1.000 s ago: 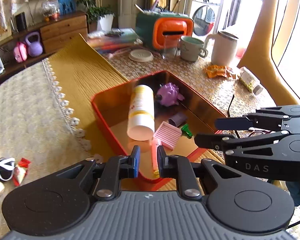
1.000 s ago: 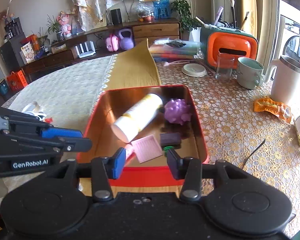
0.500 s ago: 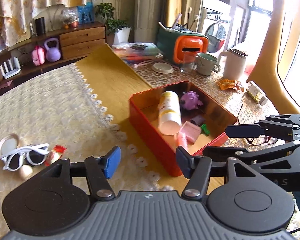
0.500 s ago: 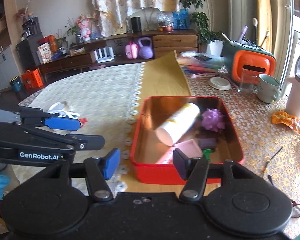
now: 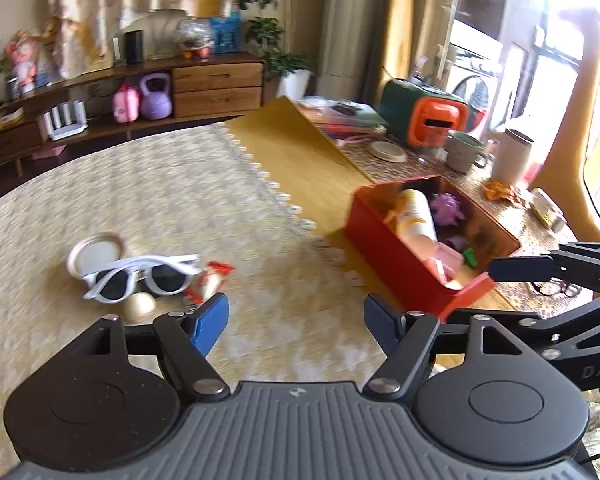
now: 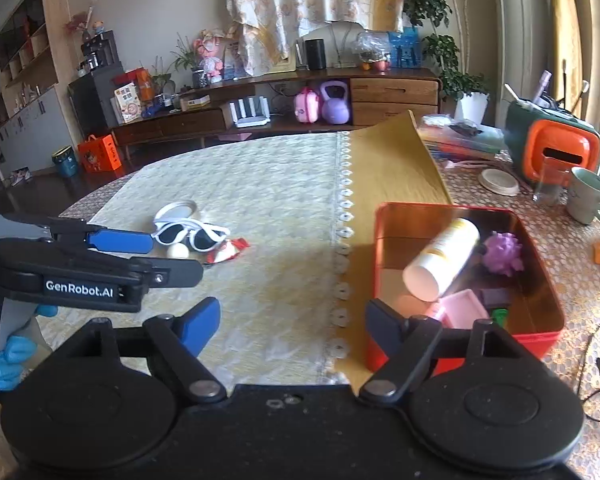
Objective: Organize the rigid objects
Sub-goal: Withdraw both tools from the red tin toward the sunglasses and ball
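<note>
We see the left gripper with its jaws wide apart; they have just been opening, and only the pale tablecloth shows between them. The right gripper has also just been opening and stands wide, with nothing between its jaws. Near the left gripper lie white sunglasses, a round lid, a small pale ball and a red wrapper. To the right stands the red box, which holds a white bottle, a purple spiky toy and a pink piece.
</note>
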Motion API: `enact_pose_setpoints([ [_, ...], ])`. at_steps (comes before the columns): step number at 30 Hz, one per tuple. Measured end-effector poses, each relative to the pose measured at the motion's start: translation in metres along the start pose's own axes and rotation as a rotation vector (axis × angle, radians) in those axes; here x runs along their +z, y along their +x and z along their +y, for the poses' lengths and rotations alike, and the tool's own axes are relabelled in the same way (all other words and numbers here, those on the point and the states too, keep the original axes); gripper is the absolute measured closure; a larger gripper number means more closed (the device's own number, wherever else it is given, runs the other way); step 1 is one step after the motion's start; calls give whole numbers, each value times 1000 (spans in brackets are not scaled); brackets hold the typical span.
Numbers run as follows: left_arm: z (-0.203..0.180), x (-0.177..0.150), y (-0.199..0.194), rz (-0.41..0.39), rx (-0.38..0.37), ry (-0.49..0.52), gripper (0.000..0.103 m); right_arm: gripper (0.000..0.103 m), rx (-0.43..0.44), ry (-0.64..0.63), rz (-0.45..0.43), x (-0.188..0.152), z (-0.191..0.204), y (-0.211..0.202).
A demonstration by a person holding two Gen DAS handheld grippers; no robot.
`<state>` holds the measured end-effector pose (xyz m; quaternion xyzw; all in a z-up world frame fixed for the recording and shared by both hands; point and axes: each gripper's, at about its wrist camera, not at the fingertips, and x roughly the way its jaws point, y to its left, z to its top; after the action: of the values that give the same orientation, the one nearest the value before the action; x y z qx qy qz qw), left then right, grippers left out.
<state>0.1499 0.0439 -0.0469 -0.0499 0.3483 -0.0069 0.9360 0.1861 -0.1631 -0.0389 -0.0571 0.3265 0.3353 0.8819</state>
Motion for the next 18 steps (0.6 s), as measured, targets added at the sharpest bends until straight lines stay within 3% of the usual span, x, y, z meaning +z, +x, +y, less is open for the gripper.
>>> enact_pose_setpoints([
  [5,34,-8,-6,-10,46,-48,21,11,32,-35,-6,5,21,10],
  [9,59,-13,-8,-28,93,-74,21,1,44,-51,-10,9,37,21],
  [16,86,-25,0,-50,215,-53,20,1,41,-93,20,12,59,50],
  [18,95,-28,4,-43,217,-76,20,1,42,-96,30,13,62,59],
])
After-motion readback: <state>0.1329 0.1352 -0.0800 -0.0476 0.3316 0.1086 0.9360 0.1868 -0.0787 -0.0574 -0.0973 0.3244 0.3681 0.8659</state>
